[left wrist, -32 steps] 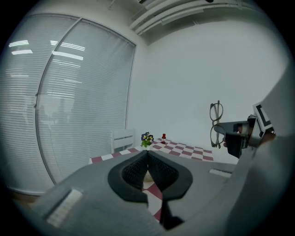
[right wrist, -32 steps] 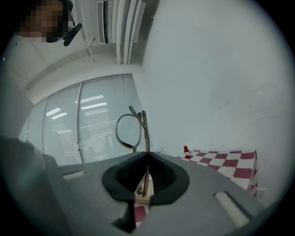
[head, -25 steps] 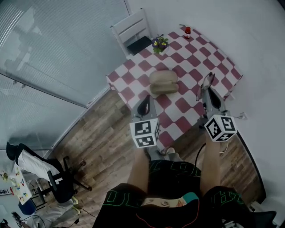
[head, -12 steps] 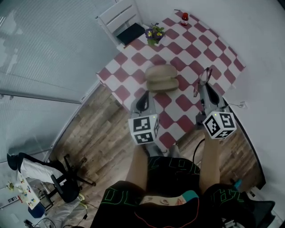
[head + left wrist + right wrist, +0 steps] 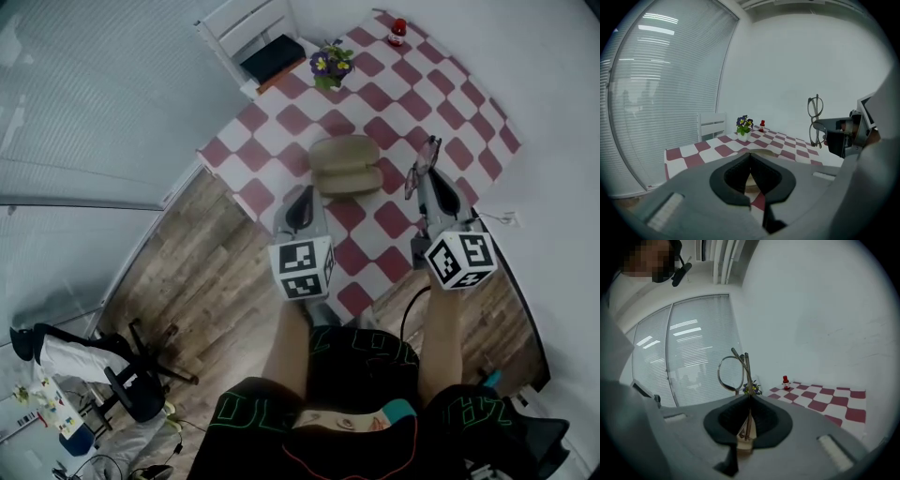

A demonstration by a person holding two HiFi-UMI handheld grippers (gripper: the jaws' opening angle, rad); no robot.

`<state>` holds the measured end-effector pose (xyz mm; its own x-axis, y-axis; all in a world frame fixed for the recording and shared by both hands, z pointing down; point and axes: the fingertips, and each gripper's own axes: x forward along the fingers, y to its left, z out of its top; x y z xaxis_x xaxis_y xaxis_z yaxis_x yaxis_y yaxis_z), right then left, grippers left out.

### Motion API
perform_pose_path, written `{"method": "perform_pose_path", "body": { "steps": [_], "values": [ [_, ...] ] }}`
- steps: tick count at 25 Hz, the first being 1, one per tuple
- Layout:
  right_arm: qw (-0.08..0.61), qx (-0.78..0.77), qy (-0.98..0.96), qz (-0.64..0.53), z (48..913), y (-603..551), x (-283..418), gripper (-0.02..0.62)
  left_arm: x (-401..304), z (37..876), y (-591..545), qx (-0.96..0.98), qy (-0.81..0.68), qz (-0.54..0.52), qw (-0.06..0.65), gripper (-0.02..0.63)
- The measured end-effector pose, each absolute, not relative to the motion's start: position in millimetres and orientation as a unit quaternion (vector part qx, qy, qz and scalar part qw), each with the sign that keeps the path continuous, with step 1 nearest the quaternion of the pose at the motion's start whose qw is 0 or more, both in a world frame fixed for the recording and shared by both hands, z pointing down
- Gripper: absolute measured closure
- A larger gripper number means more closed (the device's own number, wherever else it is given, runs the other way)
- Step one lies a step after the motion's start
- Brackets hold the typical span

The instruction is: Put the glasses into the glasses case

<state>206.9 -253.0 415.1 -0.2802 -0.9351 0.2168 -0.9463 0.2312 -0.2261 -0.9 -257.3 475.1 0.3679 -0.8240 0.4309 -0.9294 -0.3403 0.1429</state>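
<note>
The tan glasses case [image 5: 343, 165] lies open on the red-and-white checked table [image 5: 441, 103]; in the left gripper view a strip of the case [image 5: 765, 152] shows just past the jaws. My right gripper [image 5: 424, 178] hangs over the table to the right of the case, shut on the folded glasses [image 5: 419, 167]. In the right gripper view the glasses [image 5: 732, 373] stand upright out of the closed jaws of the gripper [image 5: 749, 397]. My left gripper [image 5: 302, 202] is near the table's front edge, left of the case, shut with nothing in it [image 5: 750, 155]. From there the glasses [image 5: 814, 121] show at the right.
A pot of flowers [image 5: 328, 67] and a small red bottle [image 5: 397, 31] stand at the table's far side. A white chair [image 5: 253, 37] is beyond the far left corner. A wall runs along the right, wooden floor [image 5: 206, 272] lies at the left, with an office chair [image 5: 131, 380].
The head view has shifted a little. Both grippers have moved slightly forward over the table, nearer the case. The right gripper still holds the glasses.
</note>
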Motion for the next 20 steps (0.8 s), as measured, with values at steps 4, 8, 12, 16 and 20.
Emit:
{"method": "perform_pose_path", "body": {
  "steps": [4, 8, 12, 16, 20],
  "values": [
    [0.042, 0.588, -0.794, 0.146, 415, -261, 197, 0.577, -5, 479, -262, 0.805, -0.542, 0.143, 0.192, 0.598],
    [0.068, 0.57, -0.806, 0.141, 416, -267, 184, 0.577, -10, 482, -264, 0.804, -0.541, 0.143, 0.2, 0.598],
    [0.093, 0.554, -0.817, 0.131, 418, -276, 173, 0.577, -11, 487, -267, 0.804, -0.538, 0.146, 0.208, 0.598],
    [0.127, 0.531, -0.829, 0.117, 428, -283, 160, 0.577, -13, 495, -269, 0.802, -0.537, 0.151, 0.215, 0.598],
    [0.167, 0.499, -0.845, 0.096, 437, -287, 146, 0.577, -18, 503, -268, 0.799, -0.537, 0.154, 0.221, 0.598]
  ]
}}
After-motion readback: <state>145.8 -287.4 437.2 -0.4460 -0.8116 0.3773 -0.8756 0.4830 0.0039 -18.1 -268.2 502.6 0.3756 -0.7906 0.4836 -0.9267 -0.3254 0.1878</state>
